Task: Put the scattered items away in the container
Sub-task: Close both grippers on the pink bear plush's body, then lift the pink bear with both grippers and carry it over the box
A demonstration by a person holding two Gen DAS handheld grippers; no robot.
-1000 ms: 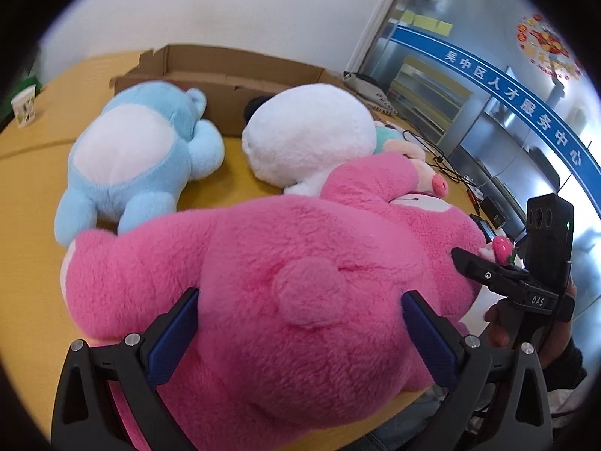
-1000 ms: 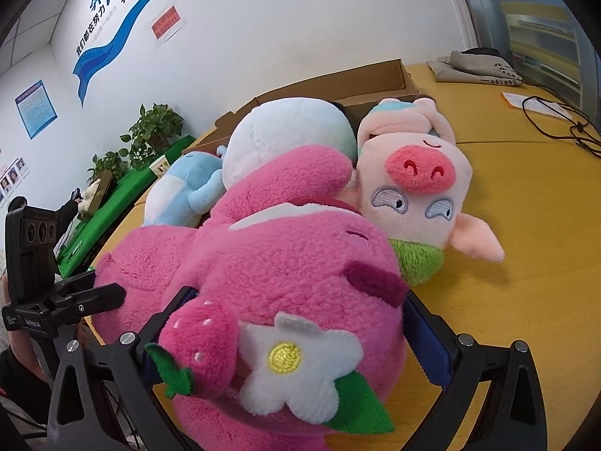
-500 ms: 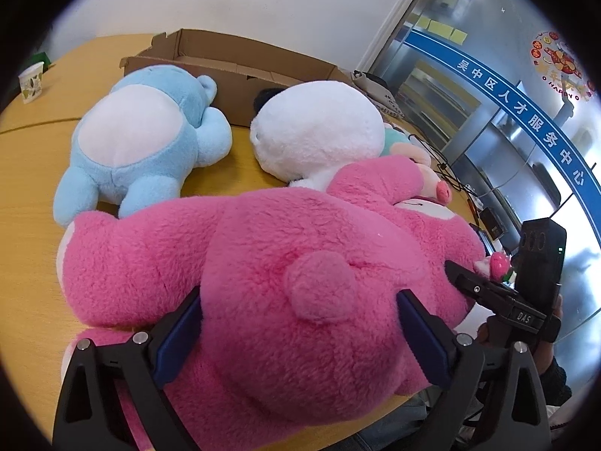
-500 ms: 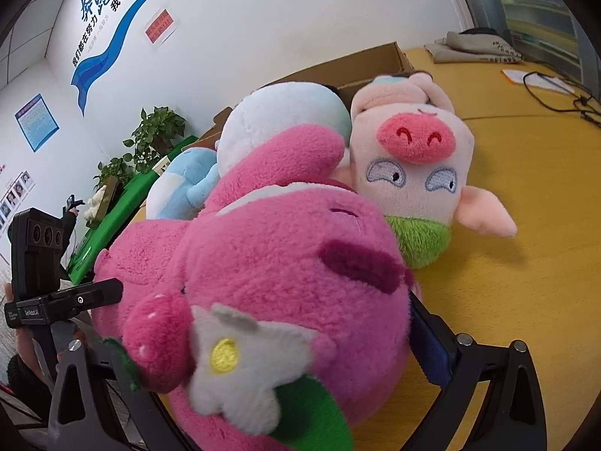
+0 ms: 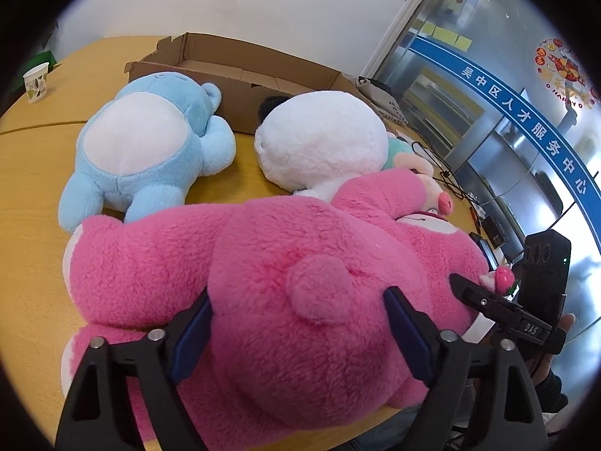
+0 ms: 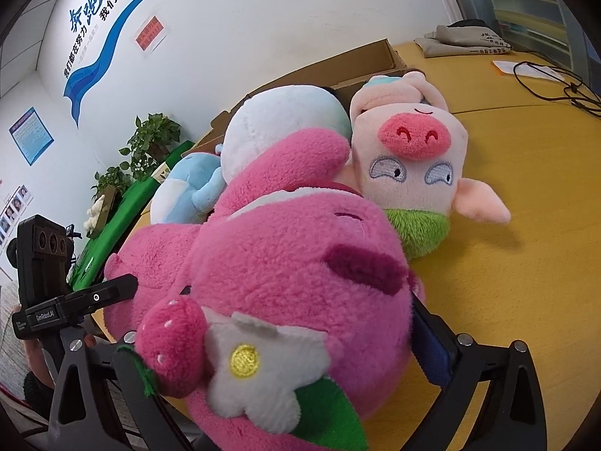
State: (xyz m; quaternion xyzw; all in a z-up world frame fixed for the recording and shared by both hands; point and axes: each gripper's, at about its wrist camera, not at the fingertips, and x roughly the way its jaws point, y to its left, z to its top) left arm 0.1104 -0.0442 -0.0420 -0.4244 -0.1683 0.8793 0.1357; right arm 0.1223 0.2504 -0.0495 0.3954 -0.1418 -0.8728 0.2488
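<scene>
A big pink plush bear [image 5: 263, 263] lies at the near edge of the yellow table [image 5: 30, 173]. My left gripper [image 5: 300, 323] is shut on its rump, by the round tail. My right gripper [image 6: 300, 323] is shut on its head [image 6: 293, 263], which bears a strawberry and a white flower. Behind it lie a blue plush [image 5: 150, 143], a white plush [image 5: 323, 143] and a pig plush [image 6: 409, 158]. An open cardboard box [image 5: 240, 71] stands at the back, also in the right wrist view [image 6: 368, 60].
A paper cup [image 5: 35, 82] stands at the far left. Black cables [image 6: 556, 82], paper and a folded grey cloth [image 6: 465, 37] lie at the table's right. Green plants [image 6: 150, 143] stand beyond the left edge.
Both grippers have closed tighter on the pink bear and lifted it slightly; its head has tilted up and nearer the right camera. The other plush toys have not moved.
</scene>
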